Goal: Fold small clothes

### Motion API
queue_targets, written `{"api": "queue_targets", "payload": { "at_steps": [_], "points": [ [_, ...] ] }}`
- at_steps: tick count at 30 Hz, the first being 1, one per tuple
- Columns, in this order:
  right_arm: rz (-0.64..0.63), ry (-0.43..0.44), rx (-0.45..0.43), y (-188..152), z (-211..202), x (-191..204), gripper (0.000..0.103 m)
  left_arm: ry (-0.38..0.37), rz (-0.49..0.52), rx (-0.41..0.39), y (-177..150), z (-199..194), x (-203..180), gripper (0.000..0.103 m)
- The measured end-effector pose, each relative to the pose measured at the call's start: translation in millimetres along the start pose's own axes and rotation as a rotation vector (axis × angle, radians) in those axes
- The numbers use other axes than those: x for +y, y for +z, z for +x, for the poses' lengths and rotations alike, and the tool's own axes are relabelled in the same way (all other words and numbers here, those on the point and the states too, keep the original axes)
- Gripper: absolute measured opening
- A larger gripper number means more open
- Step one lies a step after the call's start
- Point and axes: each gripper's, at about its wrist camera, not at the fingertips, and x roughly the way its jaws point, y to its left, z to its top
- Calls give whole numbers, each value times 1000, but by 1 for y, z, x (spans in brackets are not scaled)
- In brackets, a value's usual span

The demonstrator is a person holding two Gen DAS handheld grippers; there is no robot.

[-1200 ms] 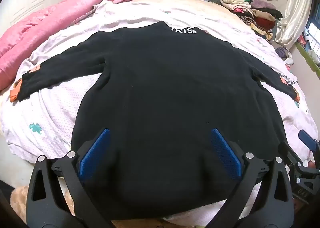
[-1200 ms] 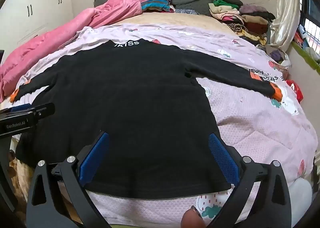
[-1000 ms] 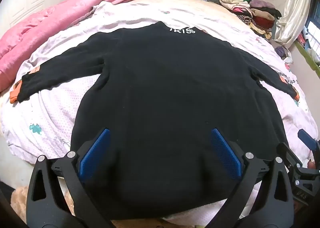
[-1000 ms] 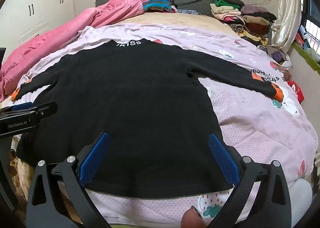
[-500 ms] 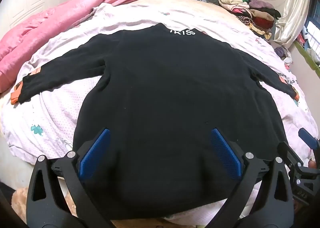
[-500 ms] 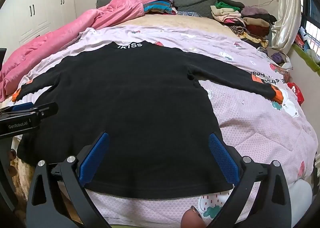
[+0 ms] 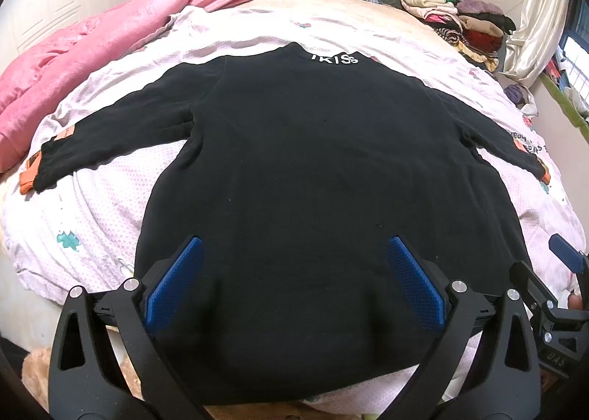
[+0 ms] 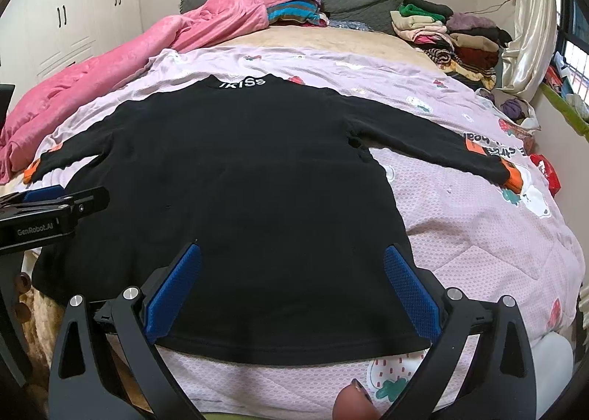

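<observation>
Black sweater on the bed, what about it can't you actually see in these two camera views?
- Black sweater: near hem in the left wrist view, covered by the left gripper and cut by the bottom edge.
- Its underside: hidden in both views, lying on the quilt.
- Collar lettering: first character unclear in both views, small and foreshortened.
- Orange sleeve patch: print too small, right wrist view.

Black long-sleeved top (image 7: 324, 177) lies flat, sleeves spread, hem nearest.
</observation>
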Motion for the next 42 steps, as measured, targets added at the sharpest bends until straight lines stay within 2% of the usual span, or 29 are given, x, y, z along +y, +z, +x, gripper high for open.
{"api": "queue_targets", "payload": {
  "at_steps": [31,42],
  "points": [
    [-16,6,-9,1,-2,7,99,6,2,-11,1,-2,-1,94],
    [-6,28,-7,13,8,9,99,10,3,-11,8,3,-2,94]
  ]
}}
